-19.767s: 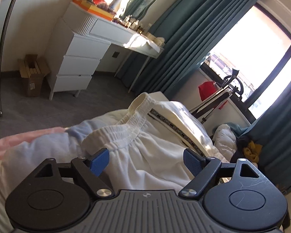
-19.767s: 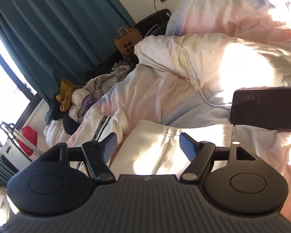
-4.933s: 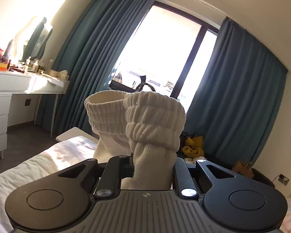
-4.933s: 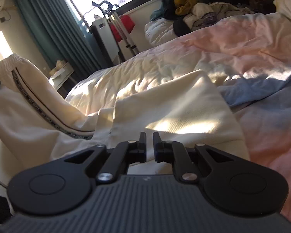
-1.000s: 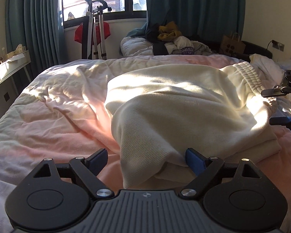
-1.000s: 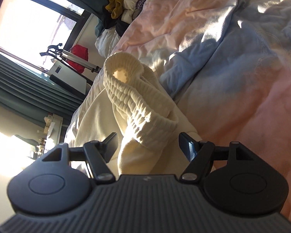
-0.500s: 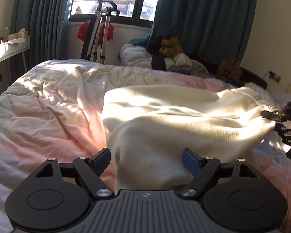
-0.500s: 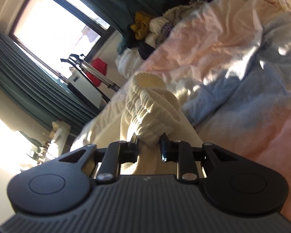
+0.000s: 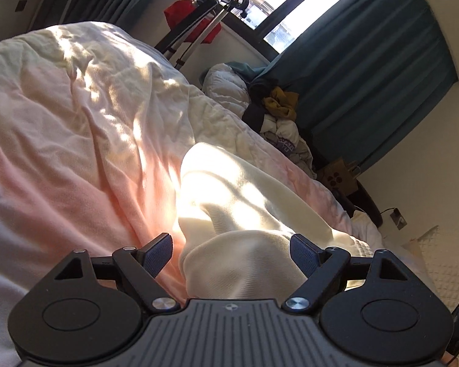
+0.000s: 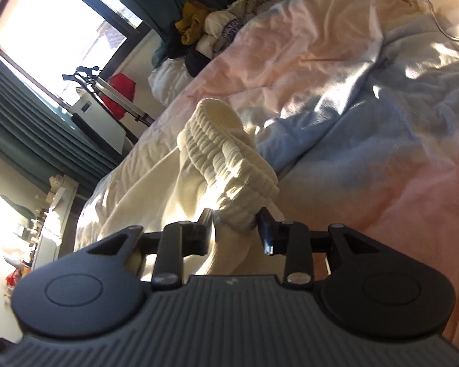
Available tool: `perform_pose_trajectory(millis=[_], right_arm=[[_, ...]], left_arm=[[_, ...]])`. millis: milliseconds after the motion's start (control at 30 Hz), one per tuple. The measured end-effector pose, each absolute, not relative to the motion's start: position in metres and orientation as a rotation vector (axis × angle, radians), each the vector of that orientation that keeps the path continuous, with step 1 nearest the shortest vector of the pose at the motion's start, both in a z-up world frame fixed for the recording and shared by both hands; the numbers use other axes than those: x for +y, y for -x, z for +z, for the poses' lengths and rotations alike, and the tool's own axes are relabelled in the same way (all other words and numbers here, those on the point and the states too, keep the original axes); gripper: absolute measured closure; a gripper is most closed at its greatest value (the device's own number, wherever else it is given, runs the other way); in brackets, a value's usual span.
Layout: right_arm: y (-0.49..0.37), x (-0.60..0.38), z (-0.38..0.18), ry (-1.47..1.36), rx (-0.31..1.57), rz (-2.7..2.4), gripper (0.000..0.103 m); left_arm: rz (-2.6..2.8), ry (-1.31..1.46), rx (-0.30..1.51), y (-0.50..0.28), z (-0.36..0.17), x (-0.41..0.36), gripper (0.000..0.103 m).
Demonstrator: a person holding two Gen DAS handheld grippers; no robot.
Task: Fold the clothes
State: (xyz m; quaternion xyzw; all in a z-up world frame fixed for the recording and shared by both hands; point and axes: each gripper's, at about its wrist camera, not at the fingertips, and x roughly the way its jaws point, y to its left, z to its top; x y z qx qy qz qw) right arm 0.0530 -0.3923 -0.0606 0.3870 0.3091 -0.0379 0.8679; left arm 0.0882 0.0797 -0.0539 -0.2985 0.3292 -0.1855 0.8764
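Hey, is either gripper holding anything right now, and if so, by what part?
The right gripper is shut on the cream sweatpants, pinching the ribbed elastic band. The left gripper is open, holding nothing, with the fabric lying between its fingers.

One cream garment (image 9: 244, 214), two grippers (image 9: 231, 252) (image 10: 234, 227)

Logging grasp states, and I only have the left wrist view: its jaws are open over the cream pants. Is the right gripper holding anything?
Observer: Yes, the right gripper is shut on the pants' ribbed waistband.
Operator: Is the waistband lying flat?
Observer: No, it arches up off the duvet ahead of the jaws.
Operator: What's beside it?
Observer: A pale blue patch of duvet, directly to its right.
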Motion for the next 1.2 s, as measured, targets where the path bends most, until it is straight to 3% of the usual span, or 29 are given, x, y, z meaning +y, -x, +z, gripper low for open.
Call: perform_pose_trajectory(millis=[67,133,500,600,700,867,900,1000,1200], right_arm=[[-0.051,-0.390,-0.060,-0.802,0.659,-0.058,0.037],[-0.051,-0.388,-0.066,-0.791,0.703,-0.080,0.029],[-0.090,-0.399,-0.114,-0.870,0.832,-0.089,0.026],[-0.104,-0.393,-0.122,-0.904,0.842,-0.032,0.019],[-0.105,-0.387,-0.110,-0.911,0.780,0.061,0.019],[-0.097,-0.386,-0.093,-0.940,0.681,0.156,0.019],[-0.099,-0.387,-0.096,-0.944,0.700,0.133,0.021],[-0.101,-0.391,-0.107,-0.967,0.745,0.064,0.052],[-0.090,-0.394,-0.098,-1.011,0.695,0.064,0.068]], left_arm=[[-0.386,0.640,0.705,-0.093,-0.058,0.079,0.016],[-0.388,0.649,0.720,-0.099,-0.062,0.079,0.015],[-0.464,0.790,0.826,-0.147,-0.102,0.083,0.013],[-0.487,0.842,0.837,-0.154,-0.112,0.084,0.013],[-0.503,0.896,0.837,-0.157,-0.118,0.086,0.025],[-0.511,0.942,0.836,-0.159,-0.126,0.089,0.029],[-0.504,0.931,0.833,-0.158,-0.126,0.087,0.032],[-0.478,0.875,0.815,-0.154,-0.121,0.080,0.039],[-0.452,0.835,0.794,-0.148,-0.108,0.076,0.050]])
